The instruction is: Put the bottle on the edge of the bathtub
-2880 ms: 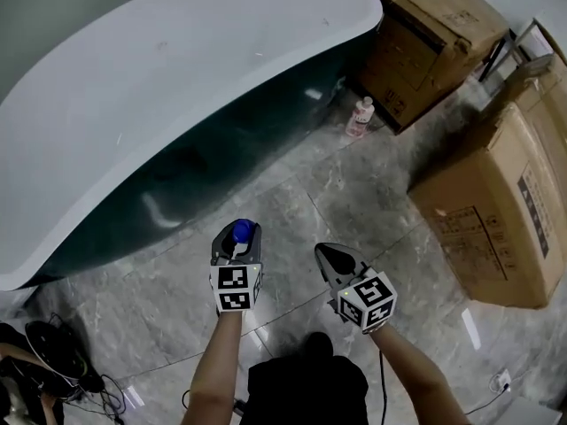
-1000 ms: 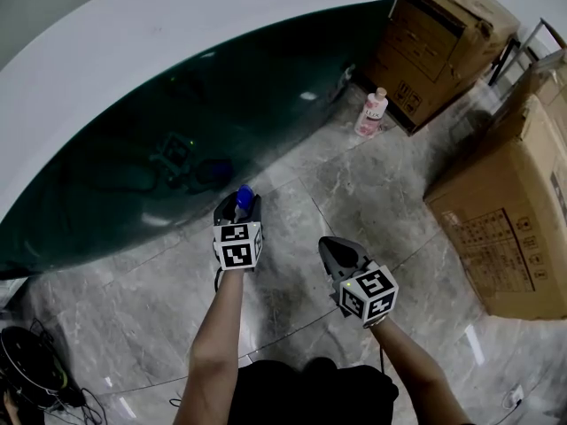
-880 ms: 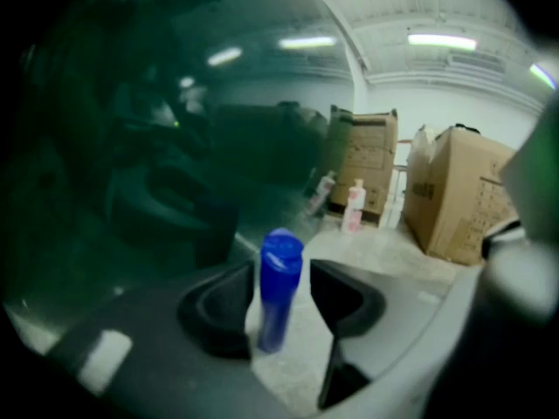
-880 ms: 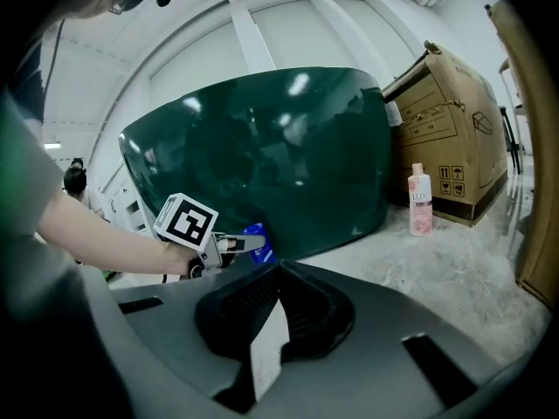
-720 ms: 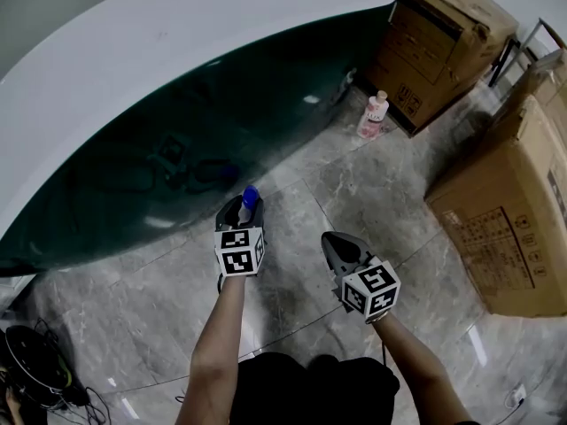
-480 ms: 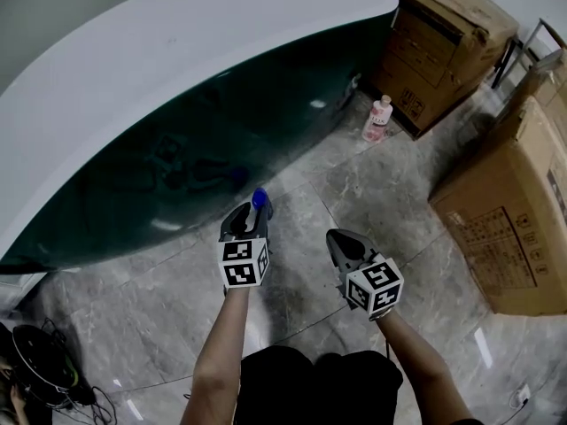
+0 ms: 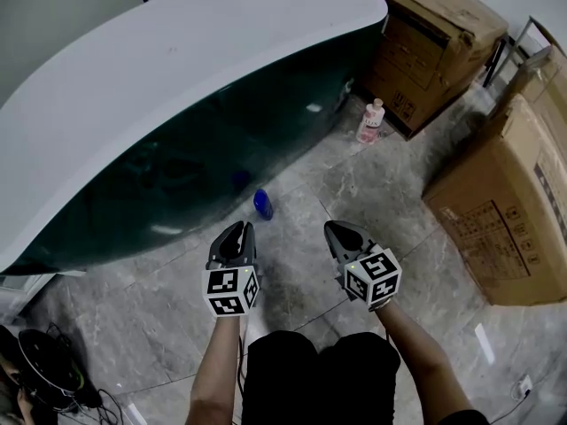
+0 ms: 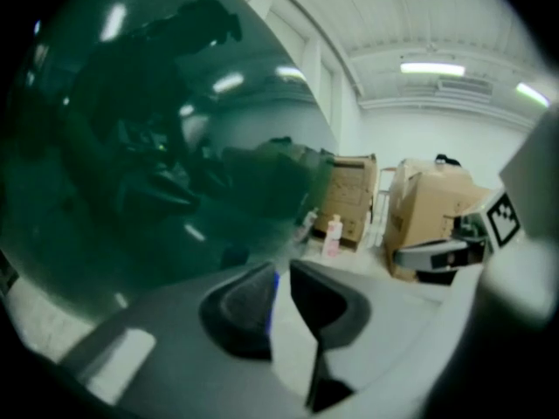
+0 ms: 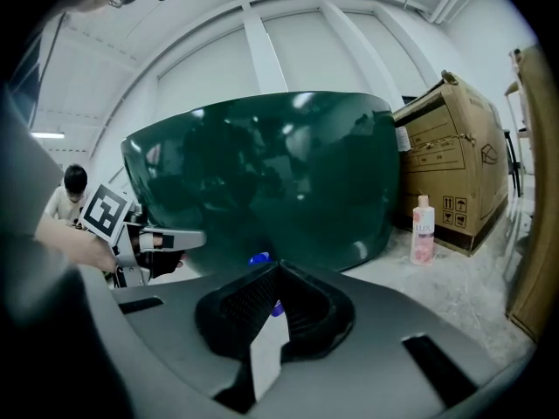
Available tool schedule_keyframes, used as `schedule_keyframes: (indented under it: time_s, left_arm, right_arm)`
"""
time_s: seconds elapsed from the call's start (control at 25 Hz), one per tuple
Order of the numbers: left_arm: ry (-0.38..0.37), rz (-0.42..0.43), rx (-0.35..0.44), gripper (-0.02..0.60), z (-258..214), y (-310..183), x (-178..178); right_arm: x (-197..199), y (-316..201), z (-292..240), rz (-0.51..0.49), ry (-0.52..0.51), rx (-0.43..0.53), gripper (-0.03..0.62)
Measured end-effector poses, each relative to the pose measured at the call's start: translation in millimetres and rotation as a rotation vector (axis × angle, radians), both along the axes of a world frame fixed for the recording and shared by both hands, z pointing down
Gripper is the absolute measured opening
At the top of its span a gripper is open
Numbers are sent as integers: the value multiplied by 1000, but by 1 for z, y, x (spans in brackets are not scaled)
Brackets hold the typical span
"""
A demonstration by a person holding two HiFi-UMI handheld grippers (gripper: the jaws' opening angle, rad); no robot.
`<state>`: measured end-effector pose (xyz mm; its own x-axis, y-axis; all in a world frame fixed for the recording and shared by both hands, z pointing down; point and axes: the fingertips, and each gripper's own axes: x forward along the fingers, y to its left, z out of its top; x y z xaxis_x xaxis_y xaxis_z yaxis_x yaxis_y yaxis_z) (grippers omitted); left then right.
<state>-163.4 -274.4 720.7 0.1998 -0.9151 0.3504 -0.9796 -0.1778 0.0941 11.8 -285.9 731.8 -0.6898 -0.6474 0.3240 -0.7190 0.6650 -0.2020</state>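
Two bottles on the grey marble floor [image 7: 372, 193], none yet on the tub.

- Small blue bottle [image 7: 262, 204]: on the floor at the foot of the dark green bathtub with the broad white rim [image 7: 177, 69]. Too small to tell whether it is upright.
- Pale pink bottle with a white cap [image 7: 368, 122]: standing farther off, beside the brown cardboard boxes [image 7: 443, 34].

Tongs:
- Left tongs [image 7: 240, 229]: the jaws have just been closing and now stand at a narrow slit. Nothing is between them; only a sliver of blue shows through the gap from beyond.
- Right tongs [image 7: 333, 229]: tips meeting, holding nothing.

Position: the blue bottle lies just ahead of the left tongs and slightly to their right, apart from them. It is nearer the left tongs than the right. The pink bottle is well apart from both.

Judgement: the step in hand is a grasp, the blue bottle being the closer candidate.
- Spread the jaws wide first, then come in low and nearly level.
- Close on the body below the cap.
- Lift clear of the tub's curved wall and set the bottle on the flat of the rim, in from the lip.
- Release only once it stands by itself.
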Motion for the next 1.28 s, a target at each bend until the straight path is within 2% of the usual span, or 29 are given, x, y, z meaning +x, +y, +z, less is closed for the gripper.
schedule_keyframes:
  time_s: [0.36,0.68,1.0,1.28]
  left_arm:
    - [-21,7,35,8,-25,19,-3]
    - [-17,16,26,6,-23,32,3]
    - [-34,23,18,6,-17,36,2]
    - [-19,23,22,6,-18,37,2]
  right_arm:
    - [-4,6,-24,-18,2,21,2]
    - [-5,10,-39,-25,39,49,2]
    - [5,9,-42,20,46,51,2]
    - [9,14,-43,39,53,50,0]
